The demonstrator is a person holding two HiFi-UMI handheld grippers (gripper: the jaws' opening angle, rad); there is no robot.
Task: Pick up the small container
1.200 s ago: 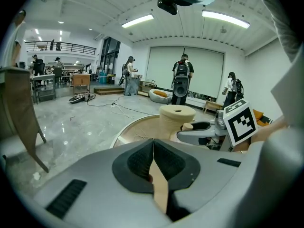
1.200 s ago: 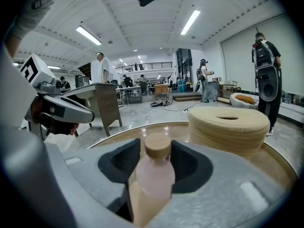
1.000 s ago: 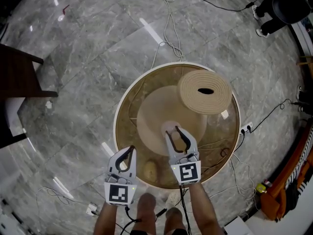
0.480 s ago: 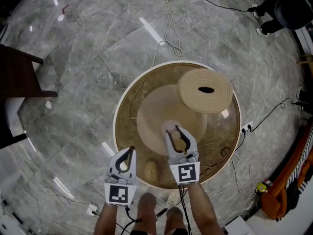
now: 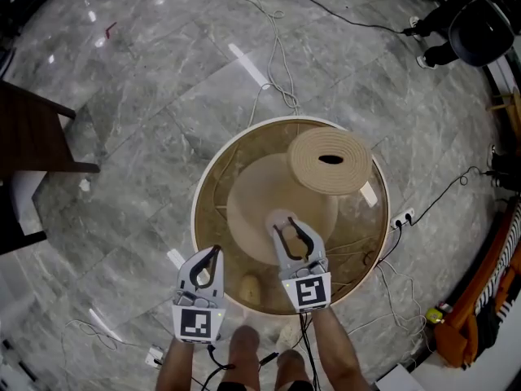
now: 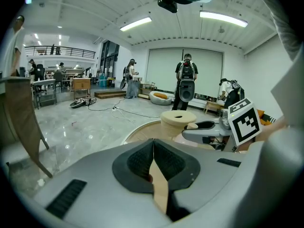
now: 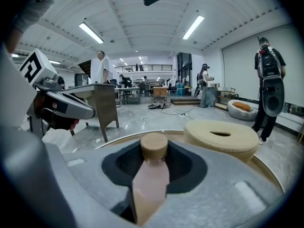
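One round table (image 5: 195, 218) with a glass top is seen on the grey floor. On its far part one large woven ring (image 5: 309, 165) with a hole in the middle is laid. Two grippers are held over the near side. The right gripper (image 5: 290, 233) is clamped on the small container (image 7: 151, 175), a pale pink bottle with a tan lid (image 7: 154, 146). The container is thus found between the right jaws, upright, above the middle of the table. Whether its bottom is already free of the surface cannot be told. The left gripper (image 6: 153, 148) is closed with nothing between its pads, and it is held beside the right one, apart from it.

The step in hand is judged to be the lift. The pressure should not be loosened, the bottle should be raised straight up without tilting, and the woven ring should be avoided. Only one small container is counted.
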